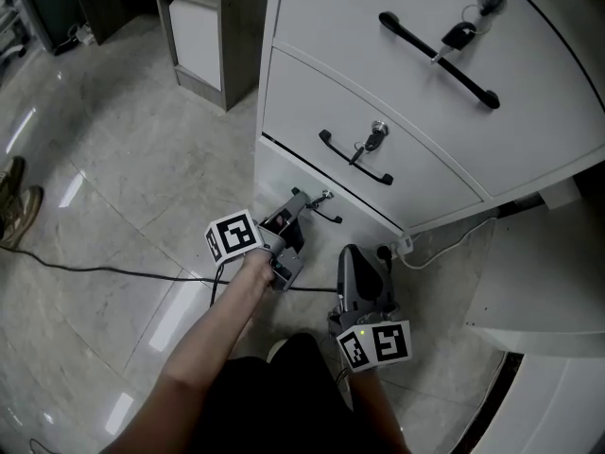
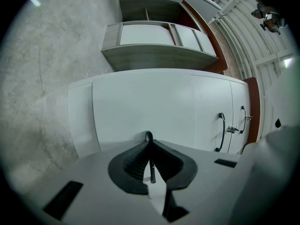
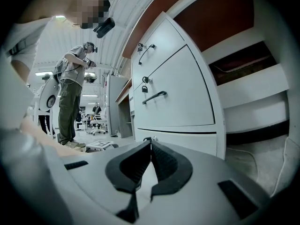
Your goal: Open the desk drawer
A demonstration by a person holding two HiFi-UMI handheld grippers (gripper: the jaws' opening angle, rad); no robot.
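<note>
Three white drawers are standing one above the other: the top drawer [image 1: 331, 8], the middle drawer [image 1: 302, 97] and the bottom drawer [image 1: 282, 173]. Each front is carrying one black bar handle, so three handles in all. Two keys are sitting in locks: one key with a black head [image 1: 460, 35] on the top drawer and one smaller key [image 1: 371, 144] on the middle drawer.

The left gripper [image 1: 304, 203] is reaching to the bottom drawer, and its two jaws are clamping the thin bottom handle [image 2: 151, 167], which is running between the ribbed pads. In the right gripper view the bottom drawer's front is appearing level with the front above it.

The right gripper [image 3: 150, 146] is hanging just beside the left one, apart from the drawers. Its jaws are pressing together with nothing between them.

Each gripper is bearing one cube with black and white square markers: the left cube [image 1: 233, 236] and the right cube [image 1: 376, 343].

On the tiled floor [image 1: 113, 140] one black cable [image 1: 95, 270] and one white cable [image 1: 454, 239] are lying. Brown footwear [image 1: 19, 206] is showing at the left edge. One grey and white cabinet [image 1: 203, 36] is standing behind. In the right gripper view one person [image 3: 70, 93] is standing far off.
</note>
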